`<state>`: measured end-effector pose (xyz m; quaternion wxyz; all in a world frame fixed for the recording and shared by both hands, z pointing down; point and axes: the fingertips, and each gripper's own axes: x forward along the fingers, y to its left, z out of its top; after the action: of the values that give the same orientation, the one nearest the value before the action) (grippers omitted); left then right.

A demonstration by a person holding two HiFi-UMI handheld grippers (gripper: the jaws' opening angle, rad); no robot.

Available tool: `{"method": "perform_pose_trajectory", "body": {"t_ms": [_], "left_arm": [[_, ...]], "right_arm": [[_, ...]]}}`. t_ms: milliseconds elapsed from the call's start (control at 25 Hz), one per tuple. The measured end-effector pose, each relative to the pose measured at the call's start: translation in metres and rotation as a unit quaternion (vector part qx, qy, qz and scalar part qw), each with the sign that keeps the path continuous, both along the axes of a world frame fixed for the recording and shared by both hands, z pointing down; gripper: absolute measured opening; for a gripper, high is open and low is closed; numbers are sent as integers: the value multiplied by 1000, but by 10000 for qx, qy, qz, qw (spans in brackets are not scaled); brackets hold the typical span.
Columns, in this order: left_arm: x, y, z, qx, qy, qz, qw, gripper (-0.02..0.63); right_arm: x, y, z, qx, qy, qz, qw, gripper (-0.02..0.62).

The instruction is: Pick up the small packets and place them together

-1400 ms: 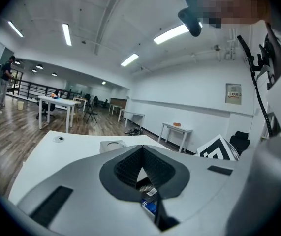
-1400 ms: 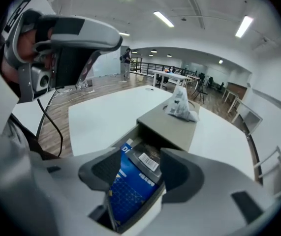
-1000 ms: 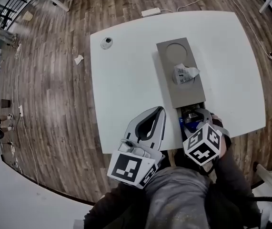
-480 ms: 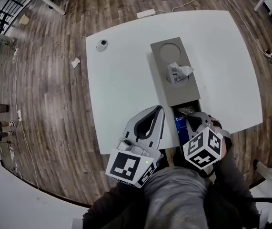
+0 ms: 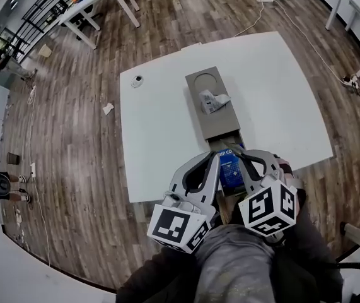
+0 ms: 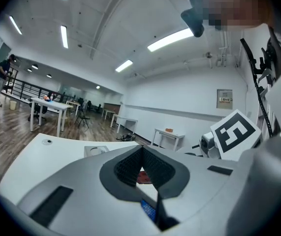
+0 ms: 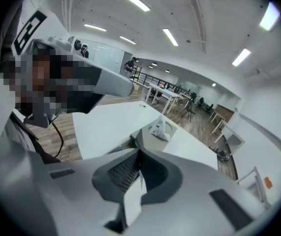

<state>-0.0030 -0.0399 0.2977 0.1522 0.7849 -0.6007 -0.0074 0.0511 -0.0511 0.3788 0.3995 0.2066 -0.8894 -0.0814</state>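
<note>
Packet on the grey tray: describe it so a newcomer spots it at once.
On the white table lies a long grey tray. The packet sits on its far half, just by the round recess. It is small, white and crumpled, unlike the blue box at the tray's near end.

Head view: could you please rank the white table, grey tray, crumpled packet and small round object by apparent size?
Largest to smallest:
1. white table
2. grey tray
3. crumpled packet
4. small round object
Similar distance, so ranking holds.
</note>
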Motion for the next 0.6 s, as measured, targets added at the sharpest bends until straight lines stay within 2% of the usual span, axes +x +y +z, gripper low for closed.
{"method": "perform_pose_trajectory", "body": {"t_ms": [200,600], "left_arm": [[9,4,-7,92,-35,3,10000,3],[-46,-26,-8,43,-63,-335,9994,3]], "right_arm": [[6,-4,-7,153,-81,64,9998,7],[-27,-69,-21,660,-90,311,9973,8]]}}
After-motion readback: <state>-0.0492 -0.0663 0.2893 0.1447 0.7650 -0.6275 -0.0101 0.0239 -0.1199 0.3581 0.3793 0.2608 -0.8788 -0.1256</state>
